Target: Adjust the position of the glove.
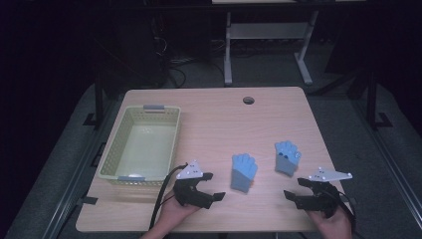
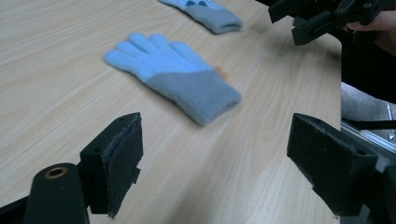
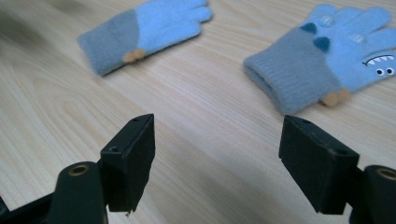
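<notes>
Two light-blue knit gloves with grey cuffs lie flat on the wooden table (image 1: 214,119). The plain glove (image 1: 244,172) (image 2: 175,74) (image 3: 144,30) is just right of my left gripper (image 1: 216,185) (image 2: 215,158). That gripper is open and empty, with its jaws facing the glove's cuff. The second glove (image 1: 287,157) (image 2: 210,14) (image 3: 322,56) has a cartoon face and dark spots. It lies just beyond my right gripper (image 1: 293,188) (image 3: 217,158) (image 2: 299,23), which is open with nothing between its pads. Both grippers hover low near the table's front edge.
A pale yellow plastic basket (image 1: 112,149) stands on the left half of the table, with nothing visible inside it. A round cable hole (image 1: 248,100) sits near the far edge. Beyond the table are a dark floor and the legs of a white desk.
</notes>
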